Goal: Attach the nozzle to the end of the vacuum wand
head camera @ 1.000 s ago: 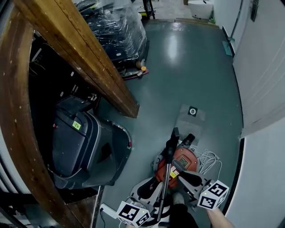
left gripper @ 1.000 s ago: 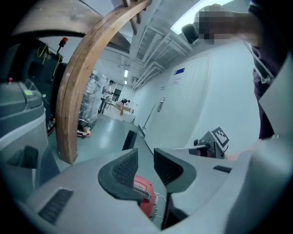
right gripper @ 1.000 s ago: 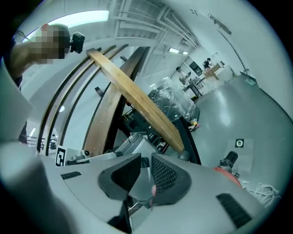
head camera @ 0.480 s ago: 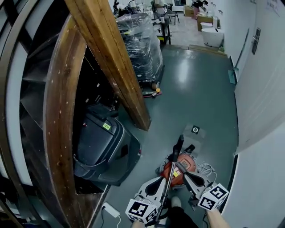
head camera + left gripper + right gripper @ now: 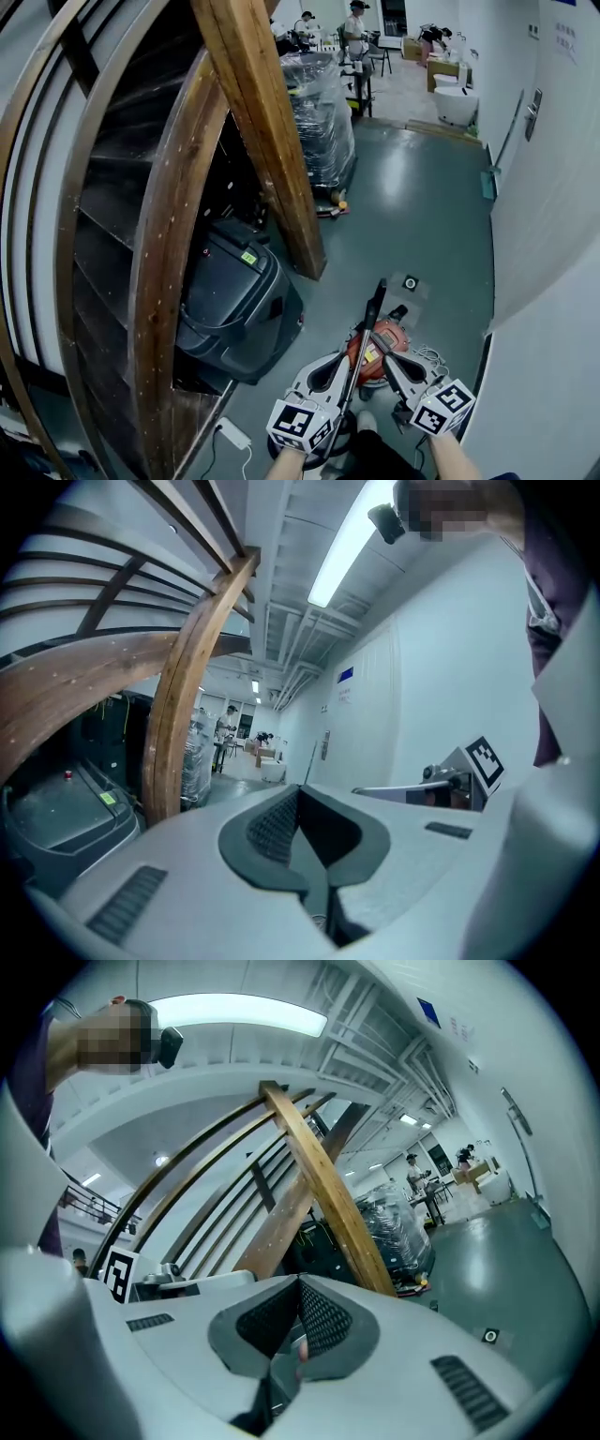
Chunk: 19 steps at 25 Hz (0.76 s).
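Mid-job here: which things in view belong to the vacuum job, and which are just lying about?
Belongs to the job:
- vacuum wand
- orange vacuum body
- left gripper and right gripper, both shut
- no separate nozzle can be made out

Lying about:
- dark case under the wooden stairs
- wrapped pallet
- power strip

The vacuum cleaner (image 5: 380, 345) sits on the floor (image 5: 412, 206) just ahead of and below both grippers. The wand (image 5: 368, 328) runs between the left hand-held gripper (image 5: 339, 367) and the right hand-held gripper (image 5: 392, 361). Left of the left one, a large bin (image 5: 230, 300) lies under the staircase (image 5: 103, 187), with a power strip (image 5: 230, 433) on the floor nearby. A wooden post (image 5: 272, 131) rises ahead to the left, with a wrapped pallet (image 5: 323, 122) beyond it. A wall (image 5: 553, 234) runs along the right of the right gripper.
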Available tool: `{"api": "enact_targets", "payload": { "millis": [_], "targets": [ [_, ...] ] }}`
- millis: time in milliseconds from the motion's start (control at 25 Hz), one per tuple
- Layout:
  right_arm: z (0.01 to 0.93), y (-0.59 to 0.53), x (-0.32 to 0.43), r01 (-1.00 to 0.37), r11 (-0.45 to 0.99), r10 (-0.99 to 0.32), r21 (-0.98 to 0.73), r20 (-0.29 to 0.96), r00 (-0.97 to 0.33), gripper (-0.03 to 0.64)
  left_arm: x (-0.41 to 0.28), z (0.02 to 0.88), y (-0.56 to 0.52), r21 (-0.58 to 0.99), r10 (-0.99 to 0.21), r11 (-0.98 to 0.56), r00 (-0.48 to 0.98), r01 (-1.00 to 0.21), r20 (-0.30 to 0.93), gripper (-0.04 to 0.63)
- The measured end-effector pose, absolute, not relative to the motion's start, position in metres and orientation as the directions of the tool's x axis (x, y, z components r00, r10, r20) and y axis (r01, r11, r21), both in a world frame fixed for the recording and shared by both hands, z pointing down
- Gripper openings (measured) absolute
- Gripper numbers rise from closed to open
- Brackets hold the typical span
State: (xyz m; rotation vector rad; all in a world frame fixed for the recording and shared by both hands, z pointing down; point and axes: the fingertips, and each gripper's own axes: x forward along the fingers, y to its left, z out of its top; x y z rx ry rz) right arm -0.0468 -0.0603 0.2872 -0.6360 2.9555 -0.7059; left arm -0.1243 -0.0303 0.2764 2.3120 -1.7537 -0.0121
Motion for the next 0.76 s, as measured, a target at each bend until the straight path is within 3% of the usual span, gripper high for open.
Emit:
{"api": "enact_targets", "payload": {
  "millis": [760],
  "targets": [
    [0.234,0.009,-0.039,-0.412,0.836,-0.446,-0.362,-0.011,-0.895,0.018,-0.128,0.234,0.047,0.162,-0.961,-0.264,0.274,-0.951,0.039,0.005]
  ]
}}
